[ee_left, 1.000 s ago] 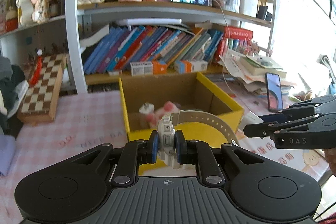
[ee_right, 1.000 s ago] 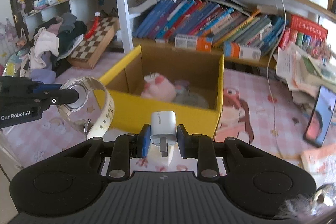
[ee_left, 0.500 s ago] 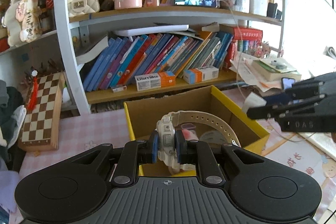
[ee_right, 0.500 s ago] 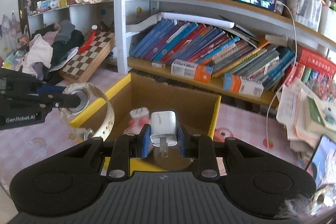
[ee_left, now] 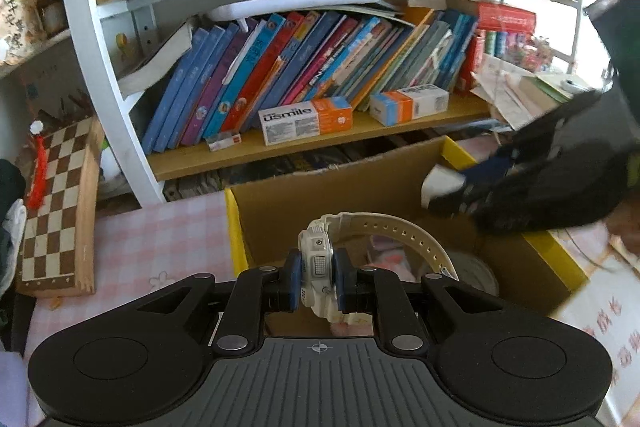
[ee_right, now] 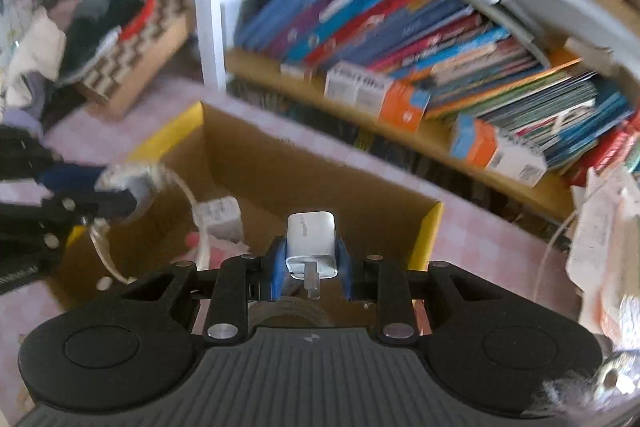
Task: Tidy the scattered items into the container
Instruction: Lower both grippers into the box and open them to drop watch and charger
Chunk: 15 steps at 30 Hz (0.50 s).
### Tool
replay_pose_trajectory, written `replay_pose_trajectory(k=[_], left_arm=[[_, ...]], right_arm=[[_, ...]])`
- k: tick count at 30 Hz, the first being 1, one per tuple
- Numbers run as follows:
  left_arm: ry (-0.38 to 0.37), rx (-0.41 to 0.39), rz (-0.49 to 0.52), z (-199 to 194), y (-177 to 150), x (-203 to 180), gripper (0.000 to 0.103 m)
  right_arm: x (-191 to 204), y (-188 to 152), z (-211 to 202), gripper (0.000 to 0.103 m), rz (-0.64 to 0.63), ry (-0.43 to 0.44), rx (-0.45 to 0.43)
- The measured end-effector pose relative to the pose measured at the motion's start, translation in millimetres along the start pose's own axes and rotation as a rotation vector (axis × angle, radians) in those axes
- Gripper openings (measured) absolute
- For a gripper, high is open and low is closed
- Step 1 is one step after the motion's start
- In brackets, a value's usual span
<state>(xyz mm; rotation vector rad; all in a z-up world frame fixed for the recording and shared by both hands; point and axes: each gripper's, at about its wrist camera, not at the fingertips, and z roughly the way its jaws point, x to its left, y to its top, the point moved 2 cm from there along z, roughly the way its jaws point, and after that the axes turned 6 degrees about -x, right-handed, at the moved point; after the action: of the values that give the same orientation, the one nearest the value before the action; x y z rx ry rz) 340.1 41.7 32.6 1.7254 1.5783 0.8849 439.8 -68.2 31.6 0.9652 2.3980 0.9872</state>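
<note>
My left gripper [ee_left: 316, 281] is shut on a white wristwatch [ee_left: 318, 259], its strap arching right over the open yellow cardboard box [ee_left: 236, 227]. My right gripper [ee_right: 311, 263] is shut on a white charger plug [ee_right: 310, 241], held over the same box [ee_right: 430, 227]. In the left wrist view the right gripper [ee_left: 456, 193] enters from the right above the box with the plug [ee_left: 440, 183]. In the right wrist view the left gripper [ee_right: 116, 199] and the watch [ee_right: 132, 179] sit blurred at the left. Pink items and a white block [ee_right: 218, 215] lie inside the box.
A bookshelf [ee_left: 320, 139] packed with books and small cartons stands just behind the box. A chessboard [ee_left: 56, 203] leans at the left beside a pile of clothes [ee_right: 48, 43]. Papers [ee_right: 604, 219] lie at the right on the pink checked tablecloth [ee_left: 160, 239].
Both grippers have moved forward toward the bookshelf and now hang over the box; the box and shelf look larger and nearer. Each still grips its item.
</note>
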Motion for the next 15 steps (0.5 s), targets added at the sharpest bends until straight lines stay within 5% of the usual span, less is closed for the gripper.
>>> replay_pose_trajectory(k=[7,15], left_arm=[[0.044,0.104,0.027,48,17,6,0.015],[0.066,0.205,0.038,94,12,7,0.015]], right_arm=[[-2,-2,46,0.025,-0.055,0.003,0.133],[-9,-2,64,0.025,-0.104,0.001,0.177]])
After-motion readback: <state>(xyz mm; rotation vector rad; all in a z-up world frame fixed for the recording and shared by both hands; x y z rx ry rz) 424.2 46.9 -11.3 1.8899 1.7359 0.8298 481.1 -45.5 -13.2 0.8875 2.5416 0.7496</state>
